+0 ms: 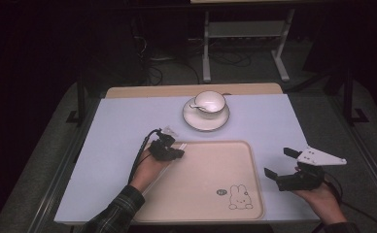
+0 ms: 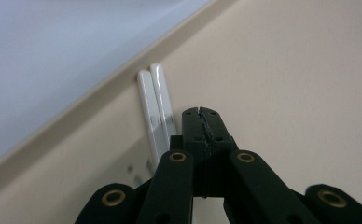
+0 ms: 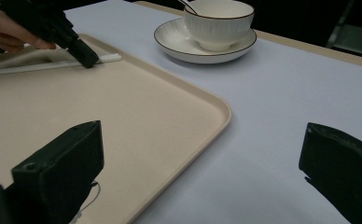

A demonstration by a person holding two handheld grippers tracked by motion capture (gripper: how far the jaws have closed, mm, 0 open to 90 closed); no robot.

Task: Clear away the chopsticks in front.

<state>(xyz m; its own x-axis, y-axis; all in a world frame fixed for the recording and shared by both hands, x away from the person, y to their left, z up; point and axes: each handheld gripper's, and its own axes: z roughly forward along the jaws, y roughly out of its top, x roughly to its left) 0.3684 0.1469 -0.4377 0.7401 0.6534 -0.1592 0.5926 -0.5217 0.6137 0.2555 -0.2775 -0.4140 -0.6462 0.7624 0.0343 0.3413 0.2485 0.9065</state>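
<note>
**A:** The left gripper is hovering low over the far left corner of the tray, jaws pressed together with nothing between them. See the close view? The tips are meeting cleanly and the white chopsticks are lying just beside them, tucked along the tray's far rim.

**B:** So the pair is sitting loose on the tray, not gripped. That is what I am watching. Closed jaws that near could be nudging the sticks rather than picking them.

**A:** Right, and they are lying side by side, touching. One push from the tip and I reckon they are splitting apart or sliding along the rim.

**B:** Or riding up against the lip. They look smooth and thin, so a shallow pinch could be catching one and leaving the other.

**A:** The right gripper is waiting off the tray's right edge, over the desk, jaws wide apart and holding nothing.

**B:** No trouble there. The cup with its spoon is sitting on the saucer near the far edge of the desk, well apart from both hands.

**A:** Though the left hand's cable is trailing back over the desk. If it is snagging on the tray's left edge, the tray could be shifting under the sticks.

**B:** A small risk, I think. The bigger one is those jaws needing to open before they are going in again.
</note>
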